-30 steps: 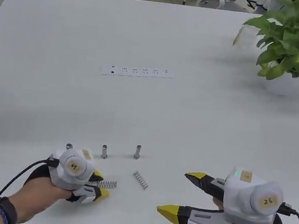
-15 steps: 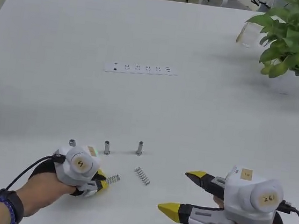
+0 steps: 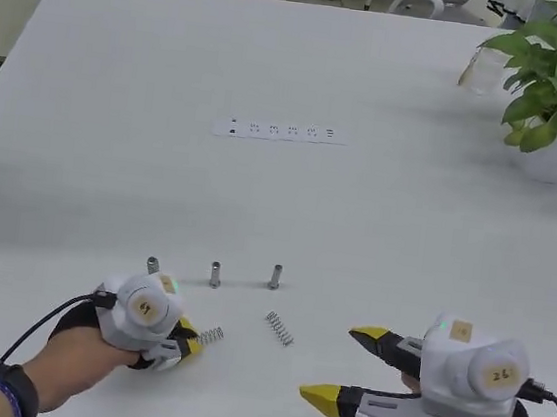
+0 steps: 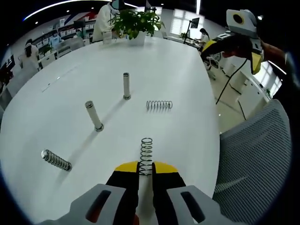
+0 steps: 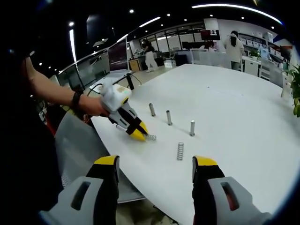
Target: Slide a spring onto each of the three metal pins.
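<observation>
Left gripper point(image 4: 146, 166): fingers pinched shut on small steel coil spring point(image 4: 146, 151), end-held, likely for threading | three grey metal pins point(image 3: 215, 274) upright by white counter point(image 3: 359, 208) near edge | right gripper point(image 5: 156, 162): fingers wide apart, empty, standing by.

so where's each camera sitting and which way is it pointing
Head view: on the person's head, looking forward and down at the table; the left hand, left gripper and right gripper show at the bottom.
Left gripper view: rides the left gripper, looking along its shut jaws and held spring toward the pins; the right gripper shows top right.
Right gripper view: rides the right gripper, looking between its open jaws at the pins; the left gripper and hand show at left.
Shared: all three show the loose spring.
</observation>
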`<state>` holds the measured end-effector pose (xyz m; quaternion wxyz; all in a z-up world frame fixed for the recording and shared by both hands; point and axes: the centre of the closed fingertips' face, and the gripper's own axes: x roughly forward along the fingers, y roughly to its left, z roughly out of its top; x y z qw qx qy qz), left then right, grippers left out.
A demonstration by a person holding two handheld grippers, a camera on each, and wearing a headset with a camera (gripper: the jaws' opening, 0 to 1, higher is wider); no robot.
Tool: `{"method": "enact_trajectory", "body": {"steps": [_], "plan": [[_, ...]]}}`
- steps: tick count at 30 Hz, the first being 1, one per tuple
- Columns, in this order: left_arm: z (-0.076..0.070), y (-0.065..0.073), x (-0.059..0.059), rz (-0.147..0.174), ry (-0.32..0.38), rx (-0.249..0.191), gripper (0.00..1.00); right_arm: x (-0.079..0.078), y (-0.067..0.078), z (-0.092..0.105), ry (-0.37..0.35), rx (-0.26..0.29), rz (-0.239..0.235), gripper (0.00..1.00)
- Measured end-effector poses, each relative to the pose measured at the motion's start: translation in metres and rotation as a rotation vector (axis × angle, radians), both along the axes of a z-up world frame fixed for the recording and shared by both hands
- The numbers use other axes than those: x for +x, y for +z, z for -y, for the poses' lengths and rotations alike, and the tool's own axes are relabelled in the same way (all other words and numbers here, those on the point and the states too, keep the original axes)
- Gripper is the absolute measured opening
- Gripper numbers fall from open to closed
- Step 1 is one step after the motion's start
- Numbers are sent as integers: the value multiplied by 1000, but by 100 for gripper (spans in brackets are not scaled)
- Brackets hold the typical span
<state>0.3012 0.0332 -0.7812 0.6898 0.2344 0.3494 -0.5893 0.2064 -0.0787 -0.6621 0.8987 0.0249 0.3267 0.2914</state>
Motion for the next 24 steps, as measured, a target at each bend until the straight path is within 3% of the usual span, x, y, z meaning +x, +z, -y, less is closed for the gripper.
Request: {"method": "enact_trajectory", "body": {"steps": [14, 20, 24], "plan": [[-17, 18, -5, 15, 43, -35, 2, 7, -1, -12, 43, 24, -3, 59], [-20, 32, -5, 27, 63, -64, 3, 13, -1, -19, 71, 34, 0, 56], [-17, 45, -6, 52, 61, -85, 3, 16, -1, -25, 88, 38, -1, 55]]}}
